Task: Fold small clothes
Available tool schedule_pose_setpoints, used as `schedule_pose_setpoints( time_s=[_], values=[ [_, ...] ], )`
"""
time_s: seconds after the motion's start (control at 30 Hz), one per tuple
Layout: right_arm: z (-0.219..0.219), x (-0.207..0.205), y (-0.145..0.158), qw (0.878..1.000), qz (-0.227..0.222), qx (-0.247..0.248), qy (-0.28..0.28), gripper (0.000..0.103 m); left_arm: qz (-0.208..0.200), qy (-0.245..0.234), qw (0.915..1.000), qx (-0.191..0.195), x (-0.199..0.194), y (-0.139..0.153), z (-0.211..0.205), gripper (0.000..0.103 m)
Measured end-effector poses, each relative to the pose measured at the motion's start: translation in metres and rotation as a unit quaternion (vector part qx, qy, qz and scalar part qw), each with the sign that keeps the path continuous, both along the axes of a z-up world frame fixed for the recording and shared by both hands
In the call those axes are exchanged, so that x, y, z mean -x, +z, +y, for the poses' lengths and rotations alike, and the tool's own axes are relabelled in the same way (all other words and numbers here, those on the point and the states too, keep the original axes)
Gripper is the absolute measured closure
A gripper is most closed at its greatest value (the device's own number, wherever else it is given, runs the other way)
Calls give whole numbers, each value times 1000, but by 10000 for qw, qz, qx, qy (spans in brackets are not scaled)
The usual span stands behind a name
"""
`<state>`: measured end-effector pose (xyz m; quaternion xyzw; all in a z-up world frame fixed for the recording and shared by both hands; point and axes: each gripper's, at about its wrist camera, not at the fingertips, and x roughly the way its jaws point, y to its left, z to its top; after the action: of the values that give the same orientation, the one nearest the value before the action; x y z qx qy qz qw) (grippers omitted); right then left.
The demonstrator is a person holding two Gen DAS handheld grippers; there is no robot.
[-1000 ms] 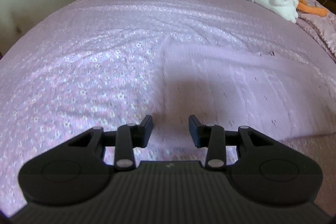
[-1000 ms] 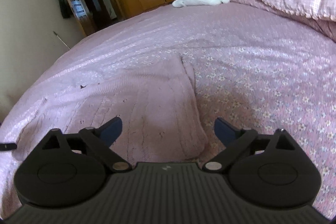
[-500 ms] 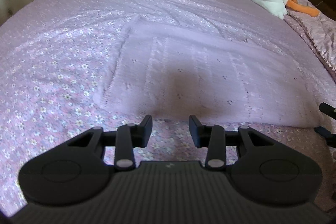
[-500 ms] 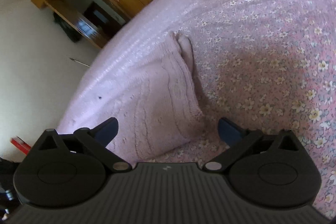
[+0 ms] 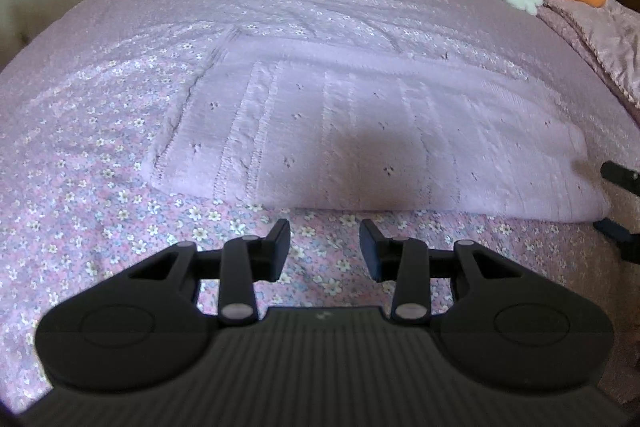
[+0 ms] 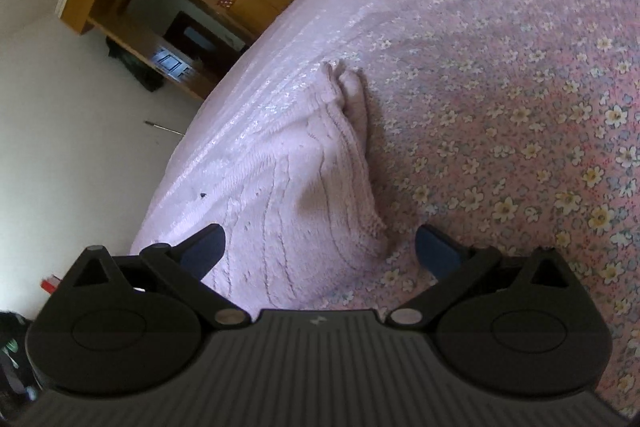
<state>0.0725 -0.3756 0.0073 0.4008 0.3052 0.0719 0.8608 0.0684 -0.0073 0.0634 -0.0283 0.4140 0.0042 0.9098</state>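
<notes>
Above folded knit on bedspread, both tongs hovering, parted

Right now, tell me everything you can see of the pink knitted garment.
The knitted garment is pale lilac-pink with ribbed vertical stripes and small eyelet holes. It lies flat on the floral bedspread, apparently folded into a wide rectangle with thick, doubled edges. Neither gripper touches it; the open right gripper hovers at one corner.
</notes>
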Motion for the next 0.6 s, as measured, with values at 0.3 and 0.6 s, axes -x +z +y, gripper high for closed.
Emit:
schedule_pose_setpoints(
  time_s=[0.3,0.6],
  values=[
    [7,9,-5,9992,-384,74,103,0,127,-190,9997,-68,-5,-8,-14,63],
    [16,-16,-5,9993,-275,-258,78,0,147,-317,9994,37,-11,-9,-7,63]
  ],
)
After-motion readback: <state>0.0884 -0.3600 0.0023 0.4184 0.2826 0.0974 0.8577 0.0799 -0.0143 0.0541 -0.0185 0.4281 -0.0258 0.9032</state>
